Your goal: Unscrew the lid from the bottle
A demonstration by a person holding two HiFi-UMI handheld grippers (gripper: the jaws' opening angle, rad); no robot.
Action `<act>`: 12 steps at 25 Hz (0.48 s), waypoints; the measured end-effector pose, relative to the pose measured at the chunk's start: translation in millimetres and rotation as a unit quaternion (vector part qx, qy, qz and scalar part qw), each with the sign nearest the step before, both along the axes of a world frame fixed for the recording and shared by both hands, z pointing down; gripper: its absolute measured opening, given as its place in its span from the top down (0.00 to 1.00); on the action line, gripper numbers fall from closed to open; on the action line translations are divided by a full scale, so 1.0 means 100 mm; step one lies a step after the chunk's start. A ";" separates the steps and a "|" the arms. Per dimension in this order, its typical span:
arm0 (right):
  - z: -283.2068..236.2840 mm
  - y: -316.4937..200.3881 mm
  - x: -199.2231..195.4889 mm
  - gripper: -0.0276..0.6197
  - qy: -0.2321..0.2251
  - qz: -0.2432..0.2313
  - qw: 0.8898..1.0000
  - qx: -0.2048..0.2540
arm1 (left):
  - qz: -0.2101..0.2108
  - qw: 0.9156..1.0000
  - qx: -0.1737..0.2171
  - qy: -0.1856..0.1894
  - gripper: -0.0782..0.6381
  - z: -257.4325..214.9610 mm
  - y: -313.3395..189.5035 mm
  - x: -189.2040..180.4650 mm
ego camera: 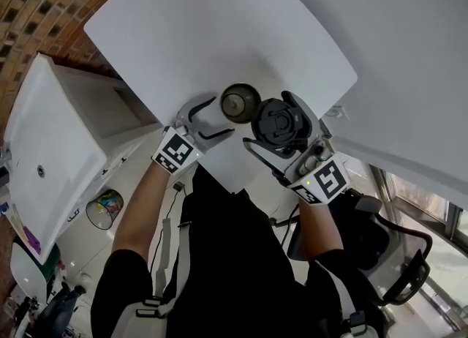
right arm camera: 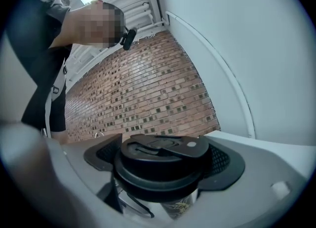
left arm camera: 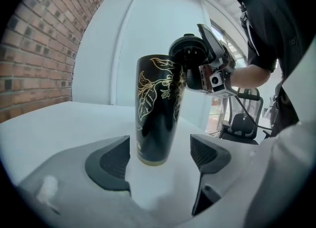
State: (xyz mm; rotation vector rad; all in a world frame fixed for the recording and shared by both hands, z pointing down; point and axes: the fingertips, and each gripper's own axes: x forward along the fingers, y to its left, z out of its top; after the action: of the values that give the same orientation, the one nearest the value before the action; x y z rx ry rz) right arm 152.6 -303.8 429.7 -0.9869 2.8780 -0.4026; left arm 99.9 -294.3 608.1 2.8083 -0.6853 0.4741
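My right gripper (ego camera: 277, 127) is clamped on the lid (right arm camera: 159, 162). In the right gripper view the black flip-top cap sits square between the two pads, pinched at its sides. I hold it in the air just to the right of the bottle's mouth and a little above it, and I judge it is free of the threads.

My left gripper (ego camera: 210, 119) has its jaws spread apart. The bottle (left arm camera: 157, 116) stands between them, out near their tips. In the left gripper view a strip of bare table shows on the right side of its base, so I am not squeezing it. At most the left pad brushes it.

The bottle is black with a gold leaf drawing. It stands upright on the white table (ego camera: 219, 29), close to the near edge, straight in front of me. In the head view its mouth is uncovered and I look down into a dull metallic inside. I cannot tell whether there is any liquid in it.

The task looks as good as done: the lid is off and held in my right jaws, and the bottle stands uncapped on its own. I judge that what remains is only to set the lid down on the table and draw both tools back.
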 end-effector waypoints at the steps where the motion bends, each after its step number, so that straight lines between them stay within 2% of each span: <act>1: -0.01 0.05 0.00 0.21 -0.001 -0.005 1.000 0.003 | -0.007 1.000 0.002 -0.002 0.34 -0.01 0.03 -0.02; 4: 0.00 0.23 -0.04 0.21 0.006 -0.025 1.000 0.011 | -0.025 1.000 -0.004 0.015 0.35 -0.10 0.18 -0.02; 8: -0.06 0.65 -0.15 0.21 0.006 -0.060 0.998 0.007 | -0.074 0.992 -0.043 0.089 0.35 -0.39 0.53 -0.02; 11: -0.21 0.93 -0.12 0.21 -0.018 -0.083 0.996 -0.007 | -0.088 0.990 -0.046 0.098 0.36 -0.61 0.81 0.04; 12: -0.25 1.00 -0.08 0.21 -0.025 -0.089 0.996 -0.007 | -0.085 0.991 -0.041 0.093 0.41 -0.69 0.89 0.06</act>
State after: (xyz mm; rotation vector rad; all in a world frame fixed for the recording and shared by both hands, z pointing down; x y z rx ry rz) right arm 144.4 -203.7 405.1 -0.7138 2.9300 -0.4531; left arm 105.5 -205.4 539.2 2.6443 -0.8343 0.2008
